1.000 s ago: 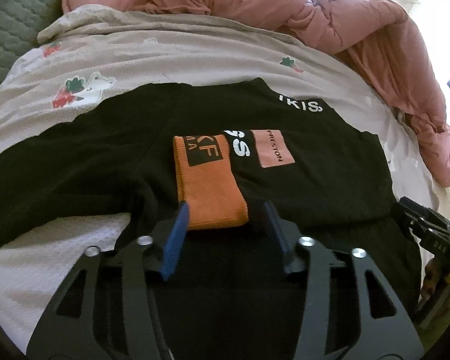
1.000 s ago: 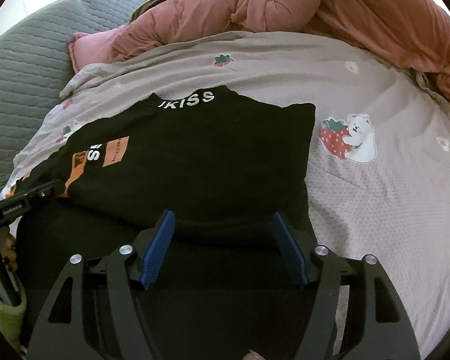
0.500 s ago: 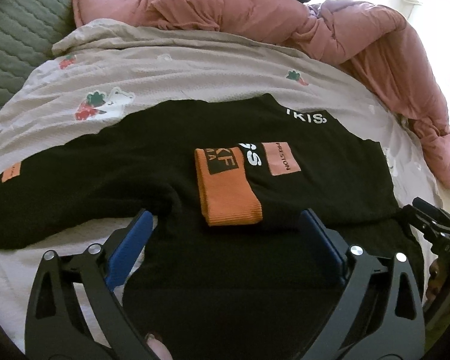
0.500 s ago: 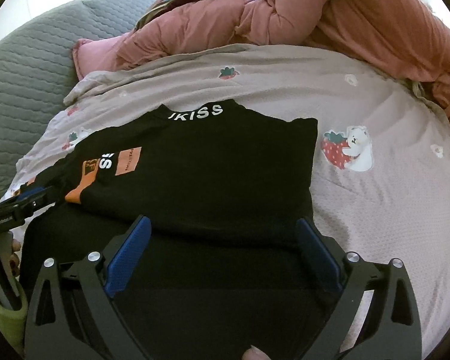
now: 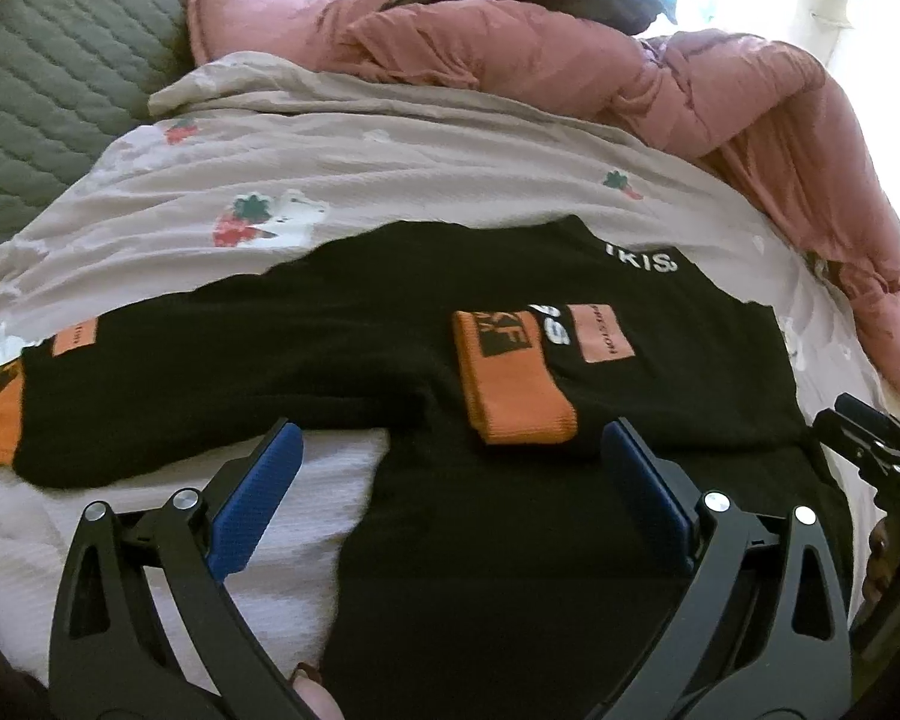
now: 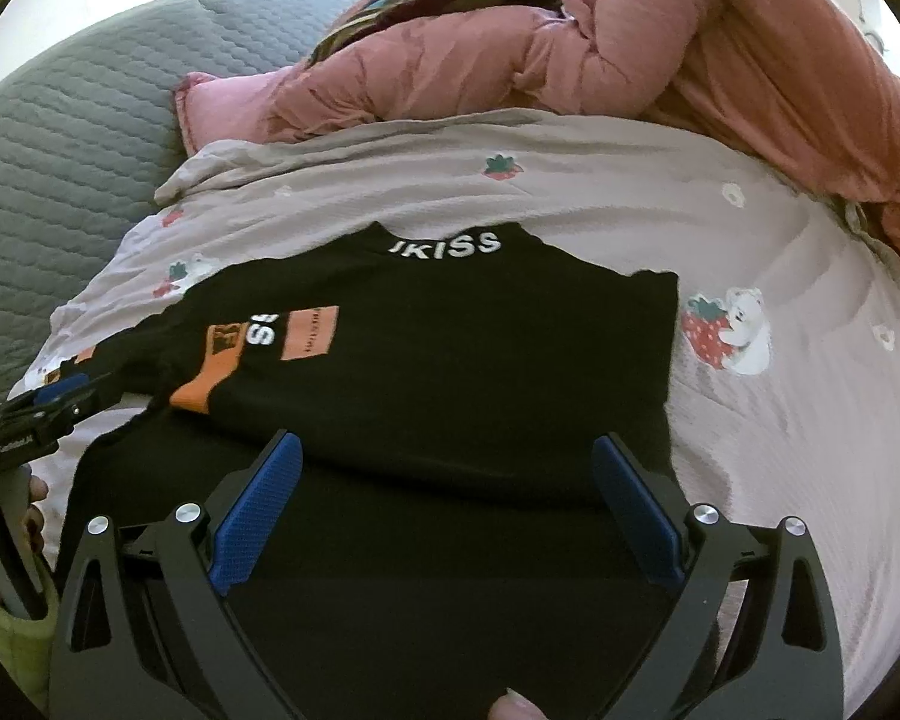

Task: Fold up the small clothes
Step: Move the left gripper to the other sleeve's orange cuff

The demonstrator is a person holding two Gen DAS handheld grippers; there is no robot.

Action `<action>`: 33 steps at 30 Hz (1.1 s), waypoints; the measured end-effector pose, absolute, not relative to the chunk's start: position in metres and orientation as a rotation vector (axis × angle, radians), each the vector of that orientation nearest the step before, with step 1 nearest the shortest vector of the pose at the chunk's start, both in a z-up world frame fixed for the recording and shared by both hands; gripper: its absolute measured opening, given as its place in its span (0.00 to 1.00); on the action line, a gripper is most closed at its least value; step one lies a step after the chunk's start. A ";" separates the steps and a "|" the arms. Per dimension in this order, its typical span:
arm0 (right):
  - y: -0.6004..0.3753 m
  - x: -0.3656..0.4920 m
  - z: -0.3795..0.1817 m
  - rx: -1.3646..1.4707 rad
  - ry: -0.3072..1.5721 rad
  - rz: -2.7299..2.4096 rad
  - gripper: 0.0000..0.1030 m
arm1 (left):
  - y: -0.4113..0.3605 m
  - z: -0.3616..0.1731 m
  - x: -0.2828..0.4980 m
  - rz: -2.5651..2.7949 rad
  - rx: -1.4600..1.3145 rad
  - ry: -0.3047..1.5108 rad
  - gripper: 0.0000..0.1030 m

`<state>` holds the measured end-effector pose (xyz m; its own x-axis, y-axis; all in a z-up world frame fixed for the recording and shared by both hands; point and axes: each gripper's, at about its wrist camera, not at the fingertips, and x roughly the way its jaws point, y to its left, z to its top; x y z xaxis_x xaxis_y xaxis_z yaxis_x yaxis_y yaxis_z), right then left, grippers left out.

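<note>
A black sweatshirt with orange cuffs lies flat on the bed, also in the right wrist view. One sleeve is folded across the chest, its orange cuff lying on the body. The other sleeve stretches left, ending in an orange cuff. My left gripper is open and empty, just above the garment's lower part. My right gripper is open and empty over the right lower part of the sweatshirt. Each gripper shows at the edge of the other's view: the right one, the left one.
The bed sheet is pale pink with strawberry and bear prints. A crumpled pink duvet lies along the far side and right. A grey quilted headboard stands at the left.
Both grippers have opened wide and drawn back toward me, letting go of the sweatshirt fabric. The whole left sleeve has come into the left wrist view.
</note>
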<state>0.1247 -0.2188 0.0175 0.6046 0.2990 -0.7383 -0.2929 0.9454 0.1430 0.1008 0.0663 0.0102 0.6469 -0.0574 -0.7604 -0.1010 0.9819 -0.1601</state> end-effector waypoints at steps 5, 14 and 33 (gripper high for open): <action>-0.201 0.122 0.025 -0.012 0.841 0.369 0.94 | 0.084 0.015 0.092 0.059 -0.217 0.846 0.91; -0.169 0.118 0.038 -0.049 0.810 0.413 0.94 | 0.119 0.022 0.077 0.129 -0.258 0.805 0.91; -0.081 0.113 0.050 -0.145 0.779 0.520 0.94 | 0.206 0.023 0.042 0.353 -0.352 0.731 0.91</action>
<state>0.1131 -0.0814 0.0499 0.5933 0.3936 -0.7021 -0.4981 0.8647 0.0639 0.0425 0.2065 0.0227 0.6914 0.1887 -0.6974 -0.4294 0.8836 -0.1866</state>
